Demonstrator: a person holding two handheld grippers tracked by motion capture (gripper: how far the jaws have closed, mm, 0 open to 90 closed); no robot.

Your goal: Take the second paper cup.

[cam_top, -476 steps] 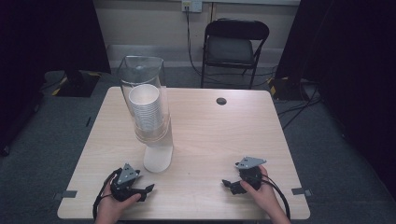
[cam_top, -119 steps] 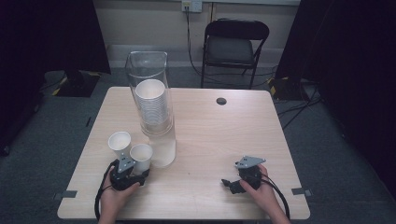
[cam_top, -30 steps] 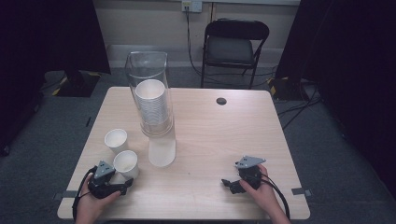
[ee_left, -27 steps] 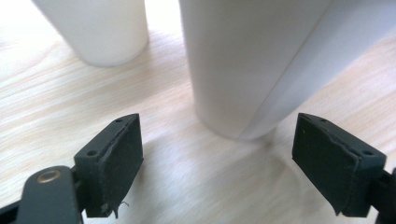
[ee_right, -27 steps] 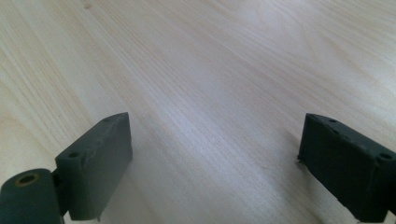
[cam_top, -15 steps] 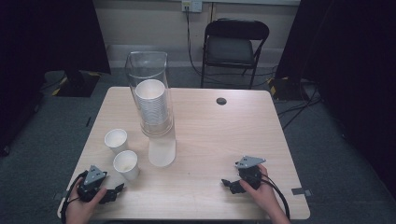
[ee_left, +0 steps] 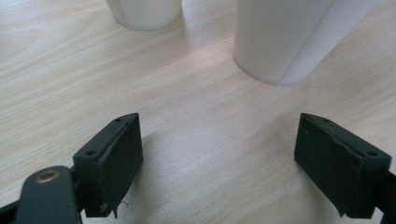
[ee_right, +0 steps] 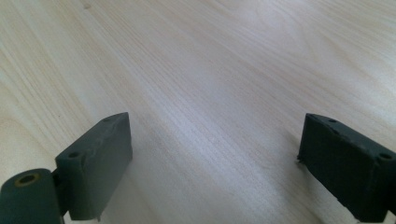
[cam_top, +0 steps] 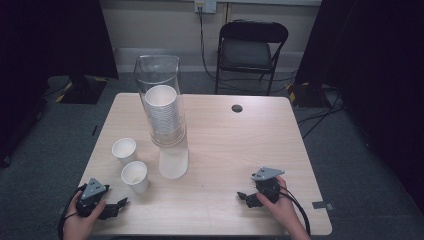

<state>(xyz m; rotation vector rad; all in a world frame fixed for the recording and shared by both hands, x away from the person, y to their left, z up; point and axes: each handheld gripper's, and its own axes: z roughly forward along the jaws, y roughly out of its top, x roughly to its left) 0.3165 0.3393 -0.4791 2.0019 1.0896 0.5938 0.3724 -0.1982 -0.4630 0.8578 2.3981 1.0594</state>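
Note:
A tall clear cylinder (cam_top: 161, 80) stands mid-table with a stack of white paper cups (cam_top: 162, 107) inside; the stack's white lower end (cam_top: 173, 161) pokes out below. Two single paper cups stand upright to its left, one (cam_top: 124, 150) farther and one (cam_top: 135, 176) nearer. My left gripper (cam_top: 120, 204) rests open at the near-left edge, just short of the nearer cup. In the left gripper view its jaws (ee_left: 219, 158) are spread wide over bare wood, with two white cup bases (ee_left: 280, 42) (ee_left: 144, 11) ahead. My right gripper (cam_top: 242, 196) (ee_right: 215, 158) lies open at the near right, holding nothing.
The light wooden table (cam_top: 235, 150) has a small dark grommet (cam_top: 237, 108) near its far edge. A black folding chair (cam_top: 252, 47) stands behind the table. Cables run along the floor at the back right.
My left gripper has let go of the nearer cup and drawn back toward the near-left edge. That cup stands on its own. The right gripper has stayed still.

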